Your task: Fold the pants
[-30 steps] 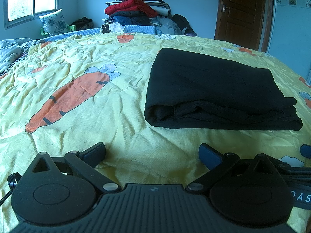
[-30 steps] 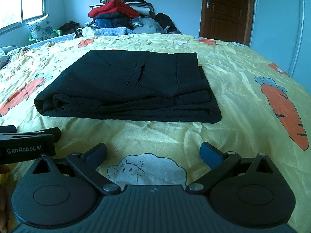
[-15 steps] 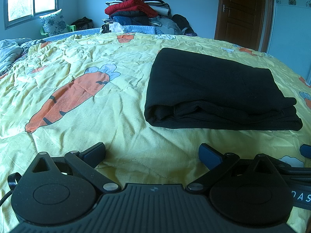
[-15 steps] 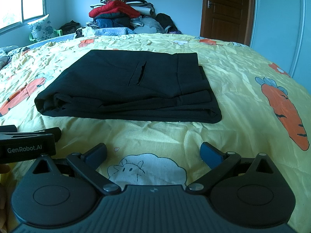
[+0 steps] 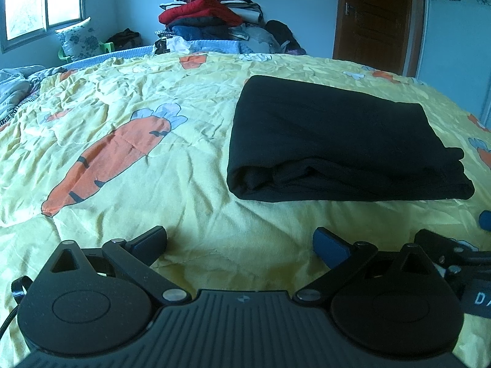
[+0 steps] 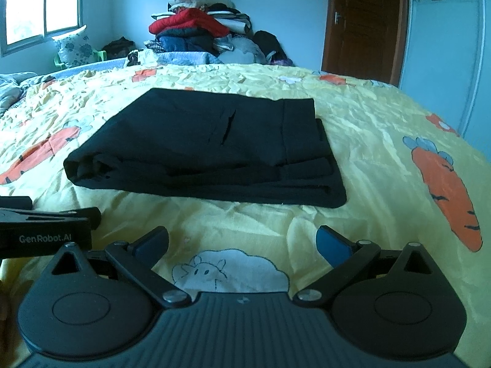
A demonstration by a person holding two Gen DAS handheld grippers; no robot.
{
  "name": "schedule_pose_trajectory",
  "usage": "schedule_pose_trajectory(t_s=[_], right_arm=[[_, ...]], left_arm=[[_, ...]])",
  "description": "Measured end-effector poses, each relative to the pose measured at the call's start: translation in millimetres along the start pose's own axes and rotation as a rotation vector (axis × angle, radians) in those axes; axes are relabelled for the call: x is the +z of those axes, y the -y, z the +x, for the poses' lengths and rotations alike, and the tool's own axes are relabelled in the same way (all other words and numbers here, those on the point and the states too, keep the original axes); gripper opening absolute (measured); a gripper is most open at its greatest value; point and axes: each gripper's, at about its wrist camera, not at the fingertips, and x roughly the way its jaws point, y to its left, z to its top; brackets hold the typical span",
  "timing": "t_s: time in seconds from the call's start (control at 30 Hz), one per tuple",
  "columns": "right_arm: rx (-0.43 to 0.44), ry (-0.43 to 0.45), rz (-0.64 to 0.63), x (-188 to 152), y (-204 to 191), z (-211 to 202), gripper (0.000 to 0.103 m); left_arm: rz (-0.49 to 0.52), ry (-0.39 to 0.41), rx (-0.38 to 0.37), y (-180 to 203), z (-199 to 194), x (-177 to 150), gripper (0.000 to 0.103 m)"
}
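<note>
Black pants (image 5: 337,141) lie folded into a flat rectangular stack on the bed (image 5: 184,159), layered fold edges facing the cameras, rounded fold at the stack's left end. From the right wrist view the pants (image 6: 208,147) show a slit pocket on top and a waistband seam toward the right end of the stack. No tool touches the pants.

Left tool (image 5: 241,240) sits low over the bedspread, nearer the cameras than the pants and toward their left corner, fingers spread wide, nothing between them. Right tool (image 6: 242,240) sits likewise nearer than the pants, about level with the middle of the stack, fingers spread wide, holding nothing; a sheep print (image 6: 230,270) on the bedspread shows between them. Left tool's body (image 6: 46,224) is visible just left of the right tool, and one blue pad of the right tool (image 5: 485,219) shows beyond the pants' near right corner.

Bedspread is yellow and wrinkled, with a carrot print (image 5: 110,159) left of the pants and another carrot print (image 6: 445,190) right of the pants. Behind the pants, past the far edge of the bed: clothes pile (image 5: 211,15), a pillow (image 5: 78,41) and window (image 5: 40,3) to the left, brown door (image 5: 374,18) to the right.
</note>
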Motion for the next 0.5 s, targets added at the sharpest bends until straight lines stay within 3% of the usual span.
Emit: schedule_pose_trajectory(t_s=[0.3,0.5], right_arm=[[0.063,-0.005,-0.042,3,-4,-4,0.103],[0.164,-0.001,-0.106,3,-8,-8,0.103]], left_arm=[[-0.011,-0.013,0.007,-4,-3,2,0.102],[0.004,0.023,0.055,-7,-10,3,0.102]])
